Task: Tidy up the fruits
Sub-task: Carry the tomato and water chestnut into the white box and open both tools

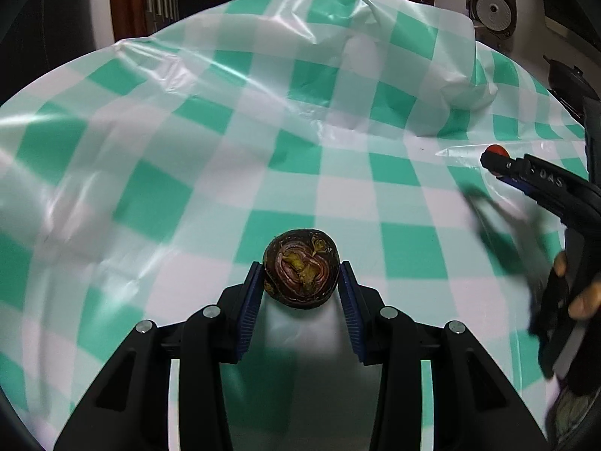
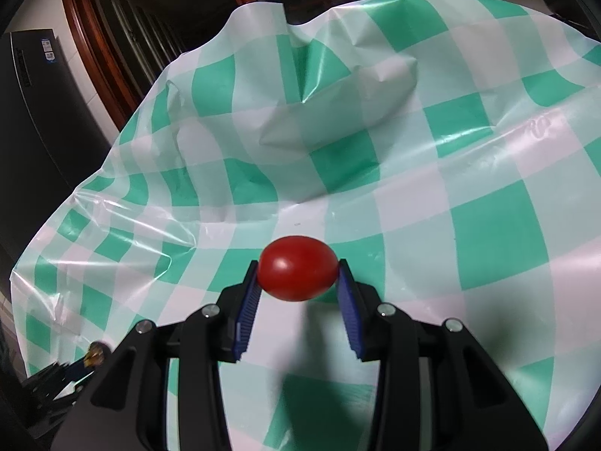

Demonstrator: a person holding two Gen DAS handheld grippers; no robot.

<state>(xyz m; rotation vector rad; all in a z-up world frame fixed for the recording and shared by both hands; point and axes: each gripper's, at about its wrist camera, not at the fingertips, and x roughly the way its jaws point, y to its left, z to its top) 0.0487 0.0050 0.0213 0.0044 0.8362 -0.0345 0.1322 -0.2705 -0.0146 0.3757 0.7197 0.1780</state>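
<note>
My left gripper (image 1: 301, 276) is shut on a dark brown round fruit (image 1: 300, 268) with yellowish and pink markings on its face, held above the checkered cloth. My right gripper (image 2: 298, 276) is shut on a small red tomato (image 2: 297, 267), also held off the table. In the left wrist view the right gripper (image 1: 496, 161) shows at the right edge with the tomato (image 1: 497, 149) at its tip and a hand (image 1: 580, 293) on its handle. In the right wrist view the left gripper's tip with the brown fruit (image 2: 95, 353) peeks in at the lower left.
A green-and-white checkered plastic tablecloth (image 1: 263, 143) covers the table, crumpled into humps at the far side (image 2: 338, 112). Dark wooden furniture (image 2: 124, 37) and a black appliance (image 2: 33, 120) stand behind the table. A round device (image 1: 492, 9) sits at the far right.
</note>
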